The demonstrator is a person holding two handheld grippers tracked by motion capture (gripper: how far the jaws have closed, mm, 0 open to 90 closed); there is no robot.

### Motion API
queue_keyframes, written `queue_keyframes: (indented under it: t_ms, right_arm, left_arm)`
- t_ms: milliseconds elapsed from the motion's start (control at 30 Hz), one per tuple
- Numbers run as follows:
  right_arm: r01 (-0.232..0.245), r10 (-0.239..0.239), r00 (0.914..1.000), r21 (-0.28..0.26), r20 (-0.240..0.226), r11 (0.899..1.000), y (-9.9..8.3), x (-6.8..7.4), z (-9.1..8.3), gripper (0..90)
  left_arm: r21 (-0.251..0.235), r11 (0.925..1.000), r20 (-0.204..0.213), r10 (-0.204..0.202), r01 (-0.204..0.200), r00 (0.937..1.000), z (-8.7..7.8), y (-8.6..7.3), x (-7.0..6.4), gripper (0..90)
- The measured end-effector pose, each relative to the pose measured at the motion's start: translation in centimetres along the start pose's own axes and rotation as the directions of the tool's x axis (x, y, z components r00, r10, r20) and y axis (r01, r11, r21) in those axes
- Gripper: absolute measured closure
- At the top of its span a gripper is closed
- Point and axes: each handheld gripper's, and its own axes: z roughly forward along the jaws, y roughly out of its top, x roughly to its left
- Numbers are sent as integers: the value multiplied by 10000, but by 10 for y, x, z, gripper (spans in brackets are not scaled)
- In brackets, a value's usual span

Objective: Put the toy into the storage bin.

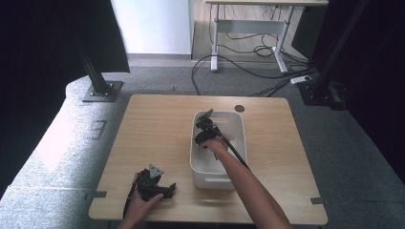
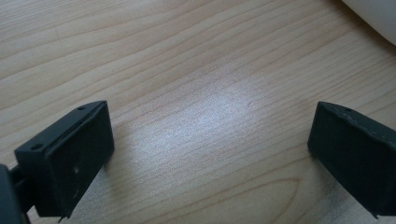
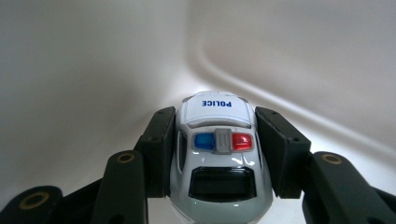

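Wooden table (image 1: 157,138) carries a white bin (image 1: 237,124), and the right gripper (image 1: 206,128) reaches inside it. Left gripper (image 2: 210,154) rests wide open over bare wood. Right gripper (image 3: 217,140) clamps a toy police car (image 3: 217,154) in the bin; opening too high, it may roll or tip over.

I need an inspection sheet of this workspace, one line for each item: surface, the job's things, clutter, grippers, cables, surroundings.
Surface: light wooden table, with a round dark spot near its far edge.
Job's things: toy police car, white with a blue and a red roof light, inside the white bin.
Clutter: nothing seen.
Grippers: right gripper is down in the bin, jaws closed on the car's sides; left gripper is open, low over bare table near the front edge.
Cables: a black cable runs along the right forearm; more cables lie on the floor behind the table.
Surroundings: grey carpet, a desk frame at the back, dark curtains at both sides.
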Motion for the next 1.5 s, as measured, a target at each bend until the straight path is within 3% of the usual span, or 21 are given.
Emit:
queue_keyframes:
  t_ms: [433, 867, 1300, 1500]
  right_arm:
    - [59, -60, 10000, 249, 40, 9997, -1, -1, 6, 496]
    - [8, -10, 10000, 146, 95, 9999, -1, -1, 7, 488]
    - [327, -317, 9975, -143, 637, 9994, 3, 0, -5, 367]
    - [483, -468, 9977, -298, 480, 9984, 0, -2, -16, 315]
  left_arm:
    - [1, 10000, -3, 6, -6, 10000, 0, 0, 0, 3]
    - [-8, 10000, 2, -5, 5, 10000, 0, 0, 0, 3]
    - [1, 10000, 2, 7, -7, 10000, 0, 0, 0, 3]
    - [15, 10000, 1, 19, -19, 10000, 0, 0, 0, 3]
